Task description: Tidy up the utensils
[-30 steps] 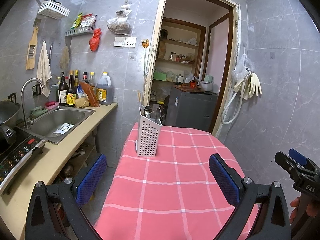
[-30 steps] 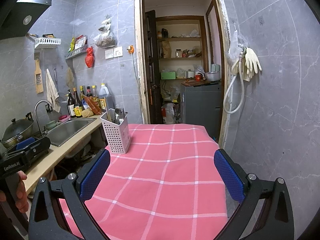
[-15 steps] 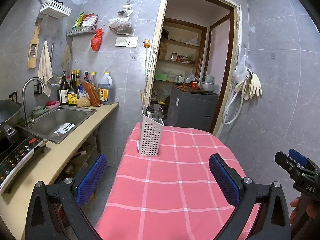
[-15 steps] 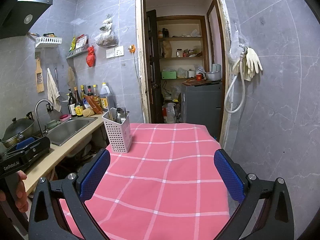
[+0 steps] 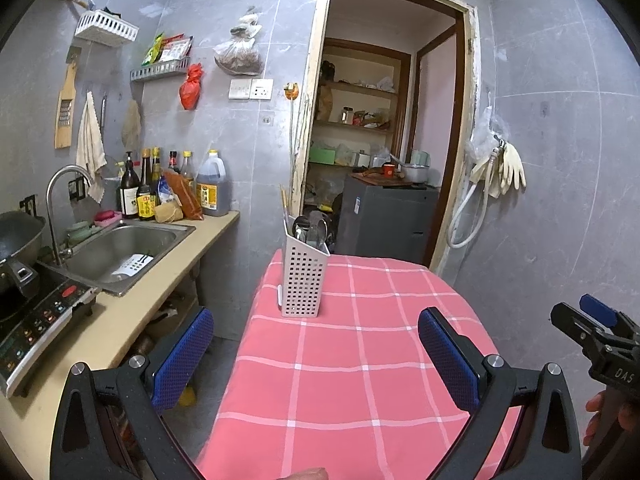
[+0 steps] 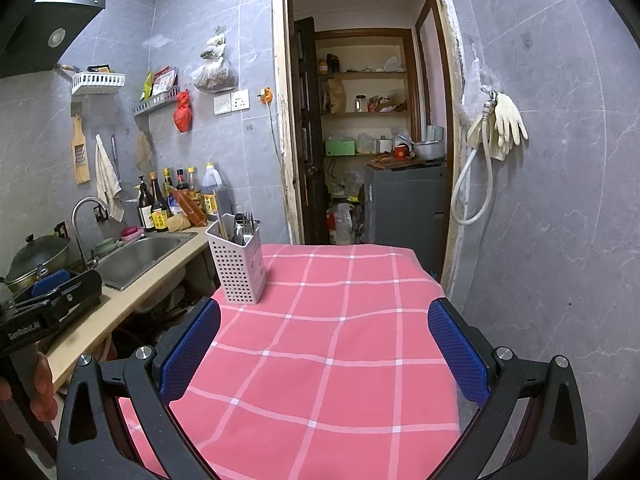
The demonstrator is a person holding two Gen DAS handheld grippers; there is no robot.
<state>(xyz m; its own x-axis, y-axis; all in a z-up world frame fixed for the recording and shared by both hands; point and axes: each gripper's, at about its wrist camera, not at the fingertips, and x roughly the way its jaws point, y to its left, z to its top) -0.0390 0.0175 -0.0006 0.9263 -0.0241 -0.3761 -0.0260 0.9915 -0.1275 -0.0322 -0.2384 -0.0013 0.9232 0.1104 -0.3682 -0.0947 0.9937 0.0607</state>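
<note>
While hovering over the pink checked table, left tongs spread wide, gripping nothing. Farther along, white perforated caddy upright near the table's far left edge, spoons standing inside. Right tongs likewise wide and empty.

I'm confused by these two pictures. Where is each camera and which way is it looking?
Left wrist: sits on the left tongs, looking over the table at the holder and doorway; its own open blue pads show, plus the right tongs at the right edge.
Right wrist: sits on the right tongs, looking the same way; its open pads show, plus the left tongs and a hand at the left edge.
Both share the table, holder, sink and doorway.
</note>
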